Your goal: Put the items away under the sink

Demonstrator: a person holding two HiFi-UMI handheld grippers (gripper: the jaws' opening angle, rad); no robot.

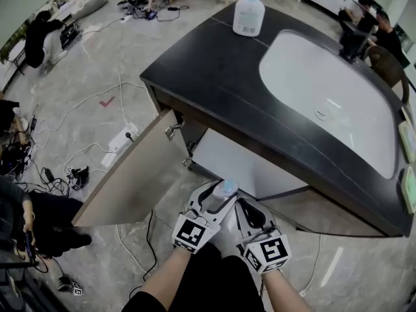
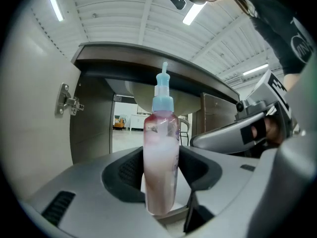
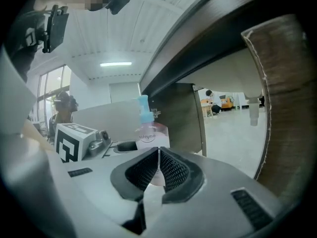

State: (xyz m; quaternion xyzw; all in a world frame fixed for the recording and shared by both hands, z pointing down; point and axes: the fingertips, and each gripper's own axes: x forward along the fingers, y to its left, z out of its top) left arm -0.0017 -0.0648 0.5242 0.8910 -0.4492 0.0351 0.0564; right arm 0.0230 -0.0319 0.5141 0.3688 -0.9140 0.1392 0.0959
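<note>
A grey stone floor point(image 1: 84, 77) strewn with cables point(image 1: 97, 119) is seen around a dark worktop point(image 1: 214, 77) into which a white sink point(image 1: 305, 70) is set. Ahead of both claws, under the worktop's front edge, the cabinet opening point(image 1: 240, 164) is shown wide and unobstructed. The cabinet door point(image 1: 130, 174) is swung out to the left of the left claw point(image 1: 214, 199), its hinge point(image 2: 67, 103) seen up and to the left, so open room is left between the door's edge and the claw. A pink bottle point(image 2: 161, 157) with a blue pump top is gripped upright in the left claw point(image 2: 161, 180), with both pads pressed on its lower body; it is held low, just in front of the opening and below the worktop's edge. The right claw point(image 3: 158, 165) is closed with nothing between its pads and is held just beside the left one, to its right. A wood-edged side panel point(image 3: 282, 98) of the cabinet is seen close on the right claw's right. Far ahead and above, a white bottle point(image 1: 248, 13) with a blue cap is stood near the worktop's far corner.
</note>
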